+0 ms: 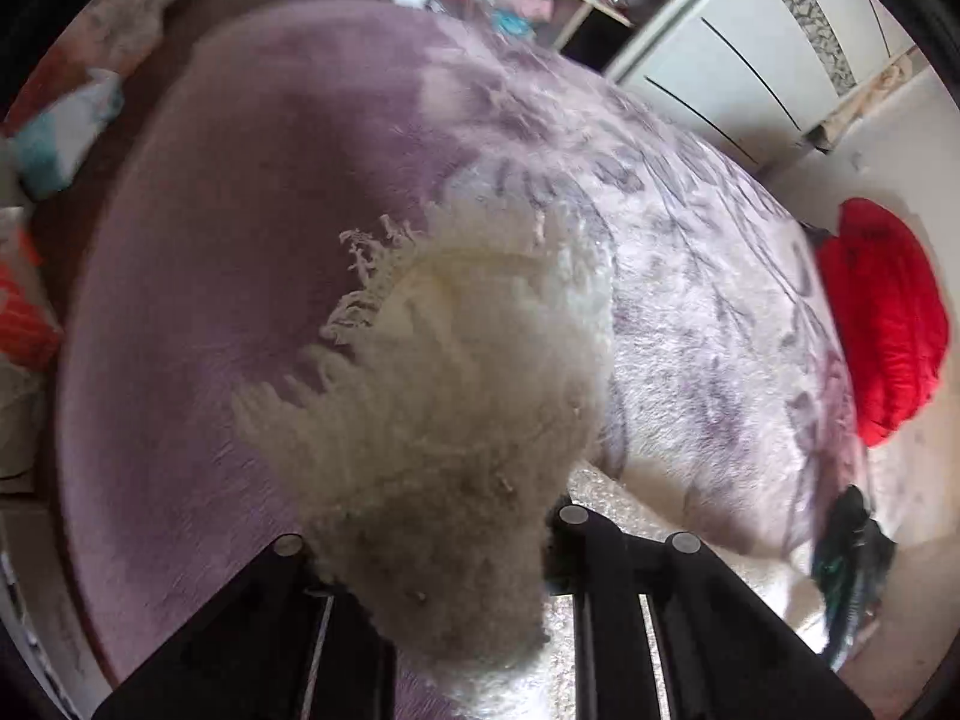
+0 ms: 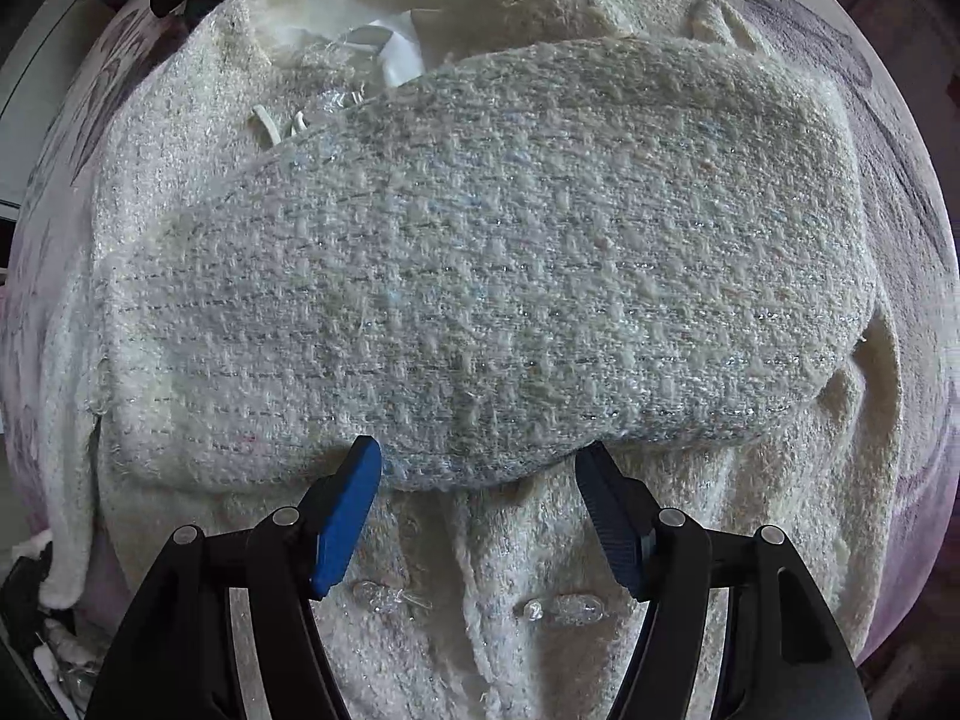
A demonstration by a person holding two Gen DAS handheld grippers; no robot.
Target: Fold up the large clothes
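A cream tweed jacket with silver threads lies on a purple floral blanket. One sleeve is folded across its body, and clear buttons show near the front edge. My right gripper is open, its blue pads on either side of the folded sleeve's edge, holding nothing. In the left wrist view a fringed part of the jacket hangs bunched between the jaws of my left gripper, lifted above the blanket. The left fingertips are hidden by the fabric.
A red garment lies on the floor at the right beyond the blanket. A dark garment lies near it. A white cabinet and shelves with clutter stand at the back. Bags lie at the left edge.
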